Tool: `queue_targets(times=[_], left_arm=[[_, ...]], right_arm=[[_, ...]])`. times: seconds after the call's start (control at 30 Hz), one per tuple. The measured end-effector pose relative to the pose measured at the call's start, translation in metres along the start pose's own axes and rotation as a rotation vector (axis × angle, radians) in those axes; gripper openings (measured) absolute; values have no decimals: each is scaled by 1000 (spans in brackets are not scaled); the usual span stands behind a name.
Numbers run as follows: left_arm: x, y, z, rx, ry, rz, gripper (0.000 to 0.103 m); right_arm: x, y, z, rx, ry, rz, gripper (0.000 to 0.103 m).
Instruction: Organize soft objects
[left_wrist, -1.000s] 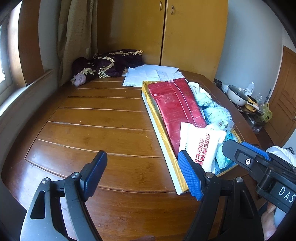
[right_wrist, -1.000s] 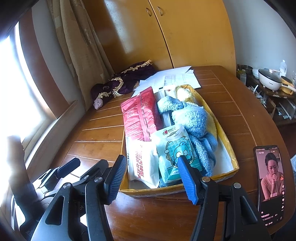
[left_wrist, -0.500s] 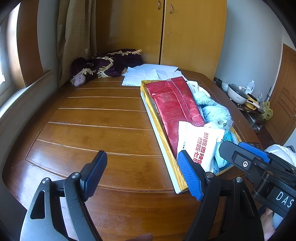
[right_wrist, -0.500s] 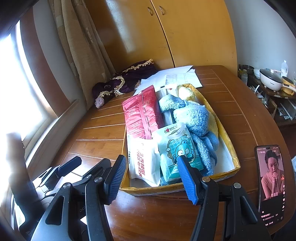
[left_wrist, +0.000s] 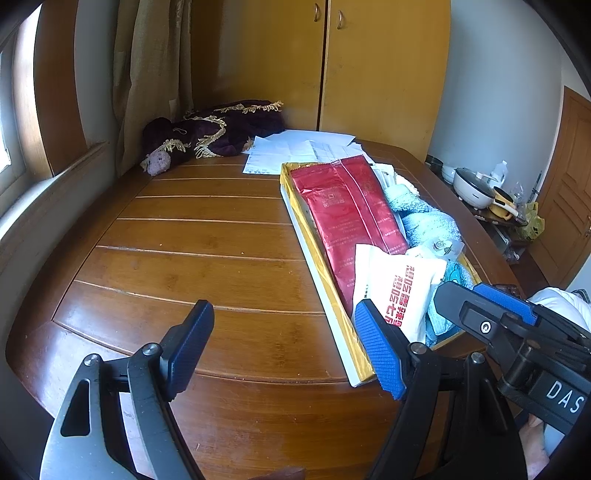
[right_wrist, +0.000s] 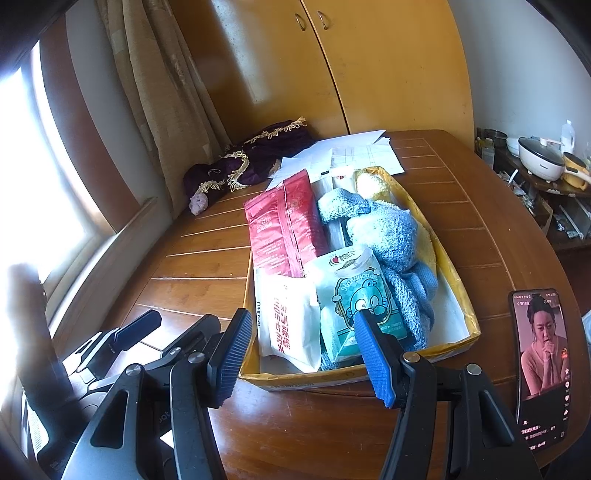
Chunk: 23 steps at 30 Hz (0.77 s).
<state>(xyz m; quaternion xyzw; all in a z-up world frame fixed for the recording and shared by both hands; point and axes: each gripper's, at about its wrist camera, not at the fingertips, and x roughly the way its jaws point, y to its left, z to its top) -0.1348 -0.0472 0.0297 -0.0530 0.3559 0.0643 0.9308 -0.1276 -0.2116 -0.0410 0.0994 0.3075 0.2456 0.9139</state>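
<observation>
A shallow yellow box (right_wrist: 458, 280) (left_wrist: 332, 306) on the wooden table holds soft items: a red packet (right_wrist: 284, 229) (left_wrist: 351, 214), a white pouch with red print (right_wrist: 288, 325) (left_wrist: 399, 291), a teal cartoon pack (right_wrist: 362, 299), a blue fluffy towel (right_wrist: 391, 236) (left_wrist: 424, 221) and something yellow (right_wrist: 369, 182) at the far end. My right gripper (right_wrist: 303, 358) is open just before the box's near edge, empty. Over bare table left of the box, my left gripper (left_wrist: 284, 347) is open and empty. The right gripper's body (left_wrist: 509, 328) shows in the left wrist view.
A phone (right_wrist: 539, 365) with a lit screen lies on the table right of the box. White papers (left_wrist: 303, 149) and a dark purple fringed cloth (left_wrist: 214, 133) lie at the far side. A wardrobe (right_wrist: 332, 66) stands behind. A side shelf with a cooker (right_wrist: 541, 157) is at the right.
Both grippers have edged slightly forward toward the box; the box's contents appear a little larger. Nothing was grasped or moved.
</observation>
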Motion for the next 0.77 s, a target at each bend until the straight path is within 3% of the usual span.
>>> queue_targets(times=[0.77], left_arm=[[0,-6,2,33,-9,19,79]], right_arm=[[0,-3,4,11,-8,5,60]])
